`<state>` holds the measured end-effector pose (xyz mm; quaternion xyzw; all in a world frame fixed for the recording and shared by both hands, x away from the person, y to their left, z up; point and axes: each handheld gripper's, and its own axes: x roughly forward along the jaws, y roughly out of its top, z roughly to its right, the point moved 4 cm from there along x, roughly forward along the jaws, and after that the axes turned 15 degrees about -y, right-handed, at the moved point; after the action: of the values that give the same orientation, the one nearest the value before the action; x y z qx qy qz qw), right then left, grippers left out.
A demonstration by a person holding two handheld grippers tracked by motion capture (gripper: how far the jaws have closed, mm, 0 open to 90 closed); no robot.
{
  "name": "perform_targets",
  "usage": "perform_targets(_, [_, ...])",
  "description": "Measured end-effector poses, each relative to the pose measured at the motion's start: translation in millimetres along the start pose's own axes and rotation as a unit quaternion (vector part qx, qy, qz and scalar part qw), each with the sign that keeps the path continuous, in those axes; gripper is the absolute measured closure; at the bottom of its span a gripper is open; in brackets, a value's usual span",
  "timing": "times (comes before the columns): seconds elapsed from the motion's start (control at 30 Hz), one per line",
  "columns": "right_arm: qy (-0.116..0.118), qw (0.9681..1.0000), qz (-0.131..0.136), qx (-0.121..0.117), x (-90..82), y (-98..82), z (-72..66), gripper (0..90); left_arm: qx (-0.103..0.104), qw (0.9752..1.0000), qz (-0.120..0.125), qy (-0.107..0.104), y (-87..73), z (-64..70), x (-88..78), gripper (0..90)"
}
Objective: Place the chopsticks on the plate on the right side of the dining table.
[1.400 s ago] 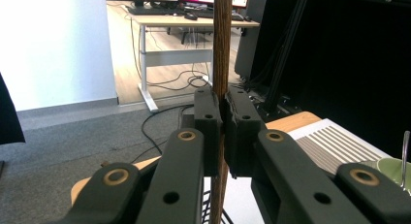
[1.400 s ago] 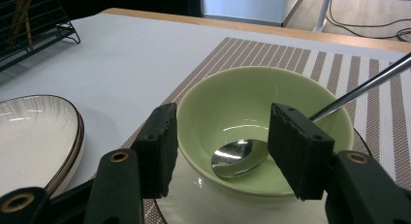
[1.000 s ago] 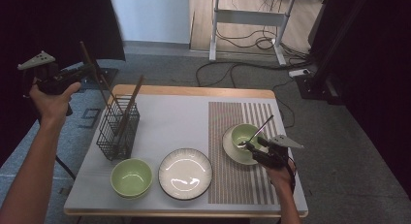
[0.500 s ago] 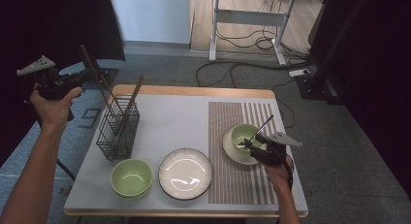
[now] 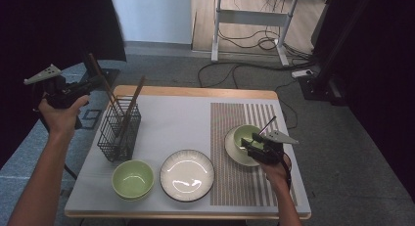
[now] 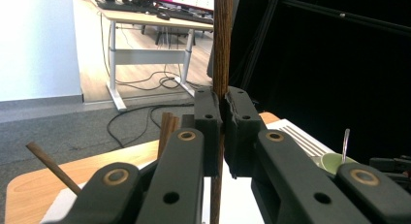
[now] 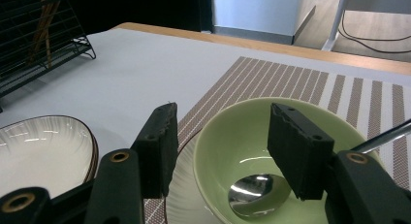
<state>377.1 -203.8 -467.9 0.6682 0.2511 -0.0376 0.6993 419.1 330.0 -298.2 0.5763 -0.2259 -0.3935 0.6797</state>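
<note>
My left gripper (image 5: 96,83) (image 6: 222,132) hangs off the table's left side, shut on a long brown wooden chopstick (image 5: 100,78) (image 6: 223,40). The stick slants down into a black wire basket (image 5: 119,133), and a second chopstick (image 5: 135,95) leans in that basket. On the right, my right gripper (image 5: 248,141) (image 7: 220,146) is open, with one jaw on each side of the near rim of a small green bowl (image 5: 242,133) (image 7: 242,136). A metal spoon (image 5: 268,124) (image 7: 252,190) lies in the bowl, which stands on a white saucer (image 5: 235,153).
A striped brown placemat (image 5: 230,182) covers the table's right half. A white ribbed plate (image 5: 187,174) (image 7: 43,146) and a larger green bowl (image 5: 132,179) sit along the near edge. Behind the table, a desk frame and cables stand on the floor.
My left gripper has drifted a little to the right and down with the chopstick still in it. The right gripper stays at the bowl.
</note>
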Motion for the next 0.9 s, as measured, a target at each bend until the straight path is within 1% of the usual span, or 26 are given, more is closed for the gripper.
perform_targets(0.23, [0.003,1.0000,-0.002,-0.006,2.1,0.7,-4.7,44.6,0.005,0.9999,-0.001,-0.015,-1.3,12.8,4.8,84.7])
perform_targets(0.3, [0.006,0.9999,-0.001,-0.009,2.2,1.3,-7.1,44.6,0.002,0.9998,0.000,-0.020,-2.9,15.4,8.1,84.7])
perform_targets(0.47, [0.014,0.9998,0.006,-0.014,0.7,5.5,-15.5,44.6,0.002,0.9994,-0.003,-0.034,-8.2,22.5,20.6,84.7])
perform_targets(0.53, [0.018,0.9997,0.003,-0.018,1.3,4.8,-18.2,44.6,0.004,0.9992,-0.009,-0.038,-11.2,25.1,26.4,84.7])
perform_targets(0.67, [0.019,0.9996,0.000,-0.020,3.5,3.6,-20.1,44.6,0.006,0.9989,-0.014,-0.044,-14.1,28.6,32.9,84.7])
perform_targets(0.9, [0.018,0.9997,0.000,-0.019,4.3,3.6,-20.8,44.6,0.006,0.9987,-0.015,-0.049,-17.1,31.5,36.2,84.7])
